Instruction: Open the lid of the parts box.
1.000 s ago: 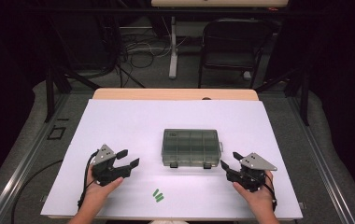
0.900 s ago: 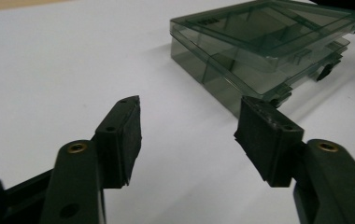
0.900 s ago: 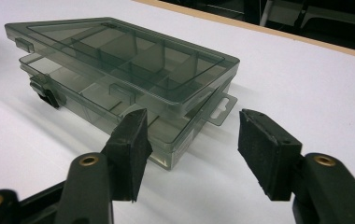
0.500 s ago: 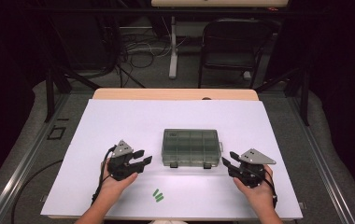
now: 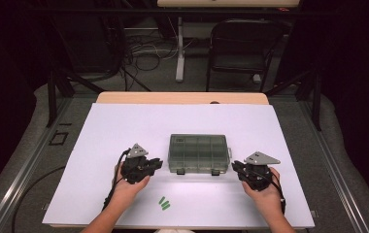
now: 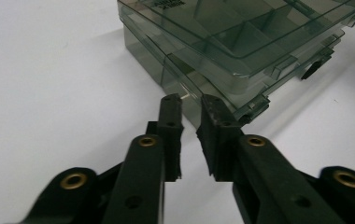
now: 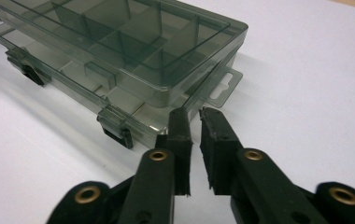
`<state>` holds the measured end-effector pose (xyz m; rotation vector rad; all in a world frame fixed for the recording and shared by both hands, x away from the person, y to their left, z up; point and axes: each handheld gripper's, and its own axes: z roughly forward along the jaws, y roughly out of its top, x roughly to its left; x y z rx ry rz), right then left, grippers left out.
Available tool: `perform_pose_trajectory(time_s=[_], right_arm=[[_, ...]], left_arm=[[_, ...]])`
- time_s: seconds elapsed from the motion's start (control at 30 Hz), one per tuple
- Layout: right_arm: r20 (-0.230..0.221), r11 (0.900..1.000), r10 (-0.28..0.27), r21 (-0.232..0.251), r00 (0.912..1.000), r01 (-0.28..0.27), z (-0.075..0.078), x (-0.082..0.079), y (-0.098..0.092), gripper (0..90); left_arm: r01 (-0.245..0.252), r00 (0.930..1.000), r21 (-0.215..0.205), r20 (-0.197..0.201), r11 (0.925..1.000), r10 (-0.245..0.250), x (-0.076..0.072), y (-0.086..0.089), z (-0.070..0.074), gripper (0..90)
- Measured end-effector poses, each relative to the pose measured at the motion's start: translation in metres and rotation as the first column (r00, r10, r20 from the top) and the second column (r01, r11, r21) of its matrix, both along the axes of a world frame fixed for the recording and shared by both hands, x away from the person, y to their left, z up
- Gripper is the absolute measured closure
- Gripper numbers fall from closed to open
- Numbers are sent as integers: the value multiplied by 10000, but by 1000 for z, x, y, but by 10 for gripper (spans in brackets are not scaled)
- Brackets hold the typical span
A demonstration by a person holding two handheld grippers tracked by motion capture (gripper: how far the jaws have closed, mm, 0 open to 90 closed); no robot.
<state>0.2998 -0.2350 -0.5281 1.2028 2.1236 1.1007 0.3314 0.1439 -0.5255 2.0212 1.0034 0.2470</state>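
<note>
Grippers flanking closed box [image 5: 199,153].
Left gripper [image 6: 188,109] and right gripper [image 7: 193,120] have just been closing, nearly clenched, grasping nothing; high view alone is showing green strips [image 5: 163,203].

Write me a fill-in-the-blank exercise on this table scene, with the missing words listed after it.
1. The clear box on the white table has its lid ____.
2. The left claw and the right claw sit on ____ sides of the box.
3. The small strips near the front edge of the table are ____ in colour.
4. Behind the table stands a black ____.

Missing words: shut; opposite; green; chair
</note>
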Motion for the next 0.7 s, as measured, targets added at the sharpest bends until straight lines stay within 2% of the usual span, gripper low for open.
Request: perform_pose_trajectory(time_s=[0.03,0.13,0.17,0.2,0.37,0.43,0.5,0.57,0.7], right_arm=[[-220,9999,37,-148,9998,-41,1,0,-1,877],[-104,9999,88,-90,9999,-89,-2,2,0,893],[-298,9999,92,-129,9995,-96,-1,1,0,894],[-177,9999,99,-59,9998,-100,-2,2,1,896],[-364,9998,173,-59,9992,-175,-5,4,4,900],[-394,9997,232,-92,9990,-235,-6,4,5,900],[-513,9993,301,-194,9982,-311,-5,4,6,900],[-455,9996,252,-103,9986,-257,-6,4,7,900],[-419,9992,376,-98,9984,-381,-5,3,9,900]], left_arm=[[27,10000,15,-9,10000,-27,0,-1,0,867],[134,9999,151,-75,9998,-133,2,-4,-2,899],[119,9999,188,-95,9998,-117,2,-5,-3,900],[95,9998,163,-161,9998,-92,2,-6,-4,900],[160,9994,405,-298,9991,-147,4,-11,-7,900],[198,9995,445,-264,9988,-186,4,-11,-7,900],[307,9992,282,-282,9991,-299,4,-13,-7,900],[358,9992,299,-210,9989,-351,4,-14,-6,900],[454,9990,513,-3,9976,-455,1,-18,-2,900]])
